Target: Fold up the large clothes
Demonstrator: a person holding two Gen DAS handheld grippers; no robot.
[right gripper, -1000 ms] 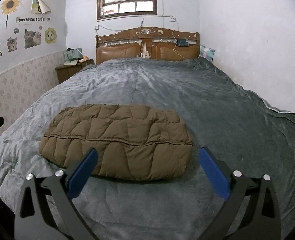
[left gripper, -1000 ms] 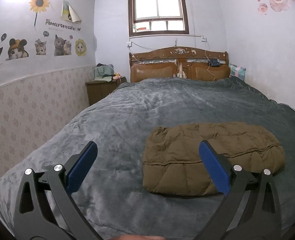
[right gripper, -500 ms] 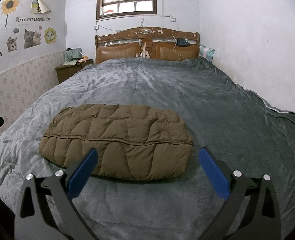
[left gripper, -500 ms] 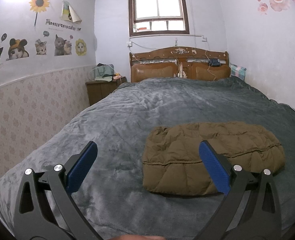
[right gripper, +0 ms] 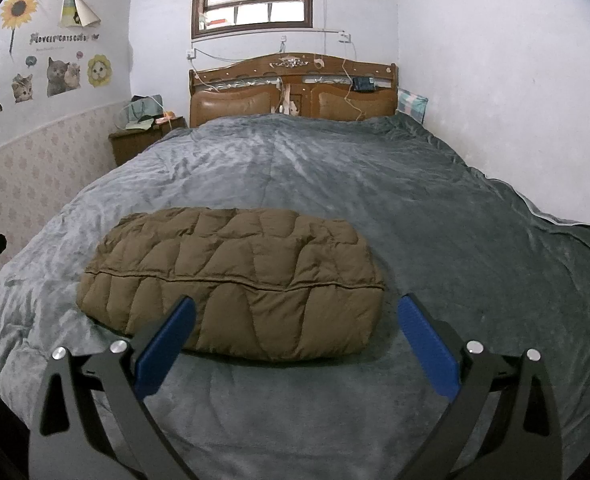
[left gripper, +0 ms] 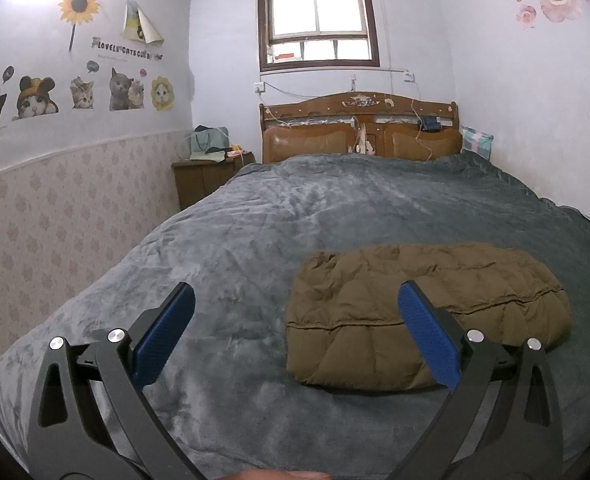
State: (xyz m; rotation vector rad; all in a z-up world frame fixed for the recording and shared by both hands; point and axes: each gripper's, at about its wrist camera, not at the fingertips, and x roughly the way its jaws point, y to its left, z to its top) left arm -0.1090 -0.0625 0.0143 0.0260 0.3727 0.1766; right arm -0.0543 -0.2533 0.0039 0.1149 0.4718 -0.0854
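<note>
Open grey blanket [right gripper: 435, 216] all round – folded brown jacket [right gripper: 235, 280] the only obstacle

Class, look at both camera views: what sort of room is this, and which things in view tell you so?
A home bedroom, most likely. A wide bed under a grey blanket fills the room, with a carved wooden headboard beneath a window and a bedside cabinet. A folded brown padded jacket lies on the blanket.

We see a big bed [left gripper: 335, 216] with a soft gray blanket [right gripper: 435, 216] on top. A puffy brown coat [right gripper: 235, 276] lies folded on the blanket.
</note>
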